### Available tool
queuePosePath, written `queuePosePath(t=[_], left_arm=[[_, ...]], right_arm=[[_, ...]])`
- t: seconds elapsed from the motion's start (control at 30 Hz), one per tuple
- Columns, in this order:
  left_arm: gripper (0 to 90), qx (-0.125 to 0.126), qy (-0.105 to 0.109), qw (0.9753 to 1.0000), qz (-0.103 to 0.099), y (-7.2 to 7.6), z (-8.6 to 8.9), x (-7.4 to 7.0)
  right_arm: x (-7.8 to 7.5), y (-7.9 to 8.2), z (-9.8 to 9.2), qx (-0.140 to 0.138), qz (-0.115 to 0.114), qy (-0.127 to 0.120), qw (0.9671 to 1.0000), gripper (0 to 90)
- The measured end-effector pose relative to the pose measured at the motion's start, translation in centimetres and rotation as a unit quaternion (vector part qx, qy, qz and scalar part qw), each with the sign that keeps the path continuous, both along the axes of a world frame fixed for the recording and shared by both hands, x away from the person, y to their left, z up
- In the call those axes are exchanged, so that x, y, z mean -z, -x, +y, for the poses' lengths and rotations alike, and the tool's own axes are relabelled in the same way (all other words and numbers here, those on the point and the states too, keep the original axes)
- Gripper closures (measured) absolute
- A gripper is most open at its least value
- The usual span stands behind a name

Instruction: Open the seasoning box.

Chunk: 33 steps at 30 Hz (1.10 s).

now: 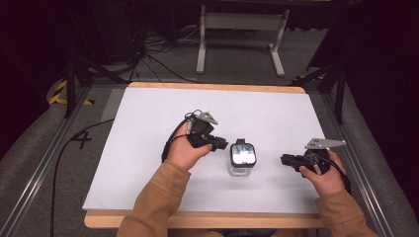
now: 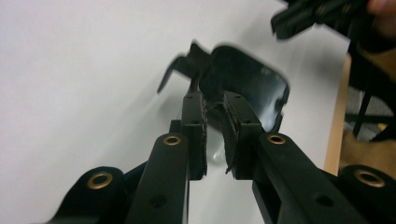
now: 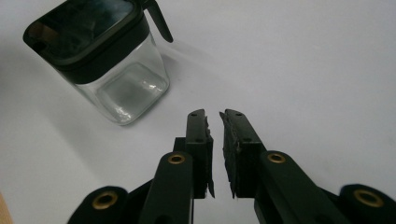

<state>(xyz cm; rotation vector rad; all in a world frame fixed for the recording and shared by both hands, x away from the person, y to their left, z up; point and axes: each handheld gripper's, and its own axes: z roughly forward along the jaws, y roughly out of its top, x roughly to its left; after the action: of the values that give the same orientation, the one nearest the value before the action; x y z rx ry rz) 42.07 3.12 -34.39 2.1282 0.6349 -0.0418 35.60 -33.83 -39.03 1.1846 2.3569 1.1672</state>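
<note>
Centrally, toward the near half of the white worktop (image 1: 148, 113), stands a small square glass jar (image 1: 242, 165) with a black lid (image 1: 242, 153) and a little black tab sticking out from the lid's far edge. White surface lies bare all around it, widest toward the far edge and the left side; the near edge is closer.

The left hand-held gripper (image 1: 221, 144) sits just beside the jar's left side, jaws pointing at it; in the left gripper view its jaws stand a narrow slit apart with nothing visibly held, their tips right at the lid's rim (image 2: 243, 79). Whether they touch it I cannot tell.

The right hand-held gripper (image 1: 286, 159) hangs near the jar's right, apart from it, jaws likewise barely parted and empty, close to the worktop's right edge.

Beyond the worktop: grey floor, cables, a white frame.
</note>
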Motion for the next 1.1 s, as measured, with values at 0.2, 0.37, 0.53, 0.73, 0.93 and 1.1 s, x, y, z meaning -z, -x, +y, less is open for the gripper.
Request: queuePosePath(t=[0.2,0.37,0.53,0.73,0.93,1.1], left_arm=[[79.2,-0.001,0.036,0.9992,-0.015,-1.0,-1.0,-0.4],[80.8,-0.001,0.041,0.9989,-0.02,-2.1,-2.6,0.4],[81.9,0.002,0.036,0.9993,-0.008,-3.3,-4.0,1.9],[84.7,0.003,0.038,0.9993,0.003,-4.1,-4.8,3.0],[88.8,0.005,0.047,0.9988,0.011,-4.2,-5.0,3.2],[89.7,0.005,0.044,0.9989,0.012,-4.1,-5.1,3.2]], right_arm=[[0.3,1.1,-0.9,0.015,0.002,0.004,0.9999,80.5],[0.5,1.9,-1.3,0.024,0.005,0.003,0.9997,80.4],[0.9,2.5,-1.3,0.027,0.011,0.006,0.9996,79.8],[1.2,2.7,-1.2,0.024,0.013,0.011,0.9996,79.8],[1.4,2.9,-1.1,0.024,0.013,0.014,0.9995,79.5],[1.4,2.9,-0.8,0.021,0.013,0.014,0.9996,79.3]])
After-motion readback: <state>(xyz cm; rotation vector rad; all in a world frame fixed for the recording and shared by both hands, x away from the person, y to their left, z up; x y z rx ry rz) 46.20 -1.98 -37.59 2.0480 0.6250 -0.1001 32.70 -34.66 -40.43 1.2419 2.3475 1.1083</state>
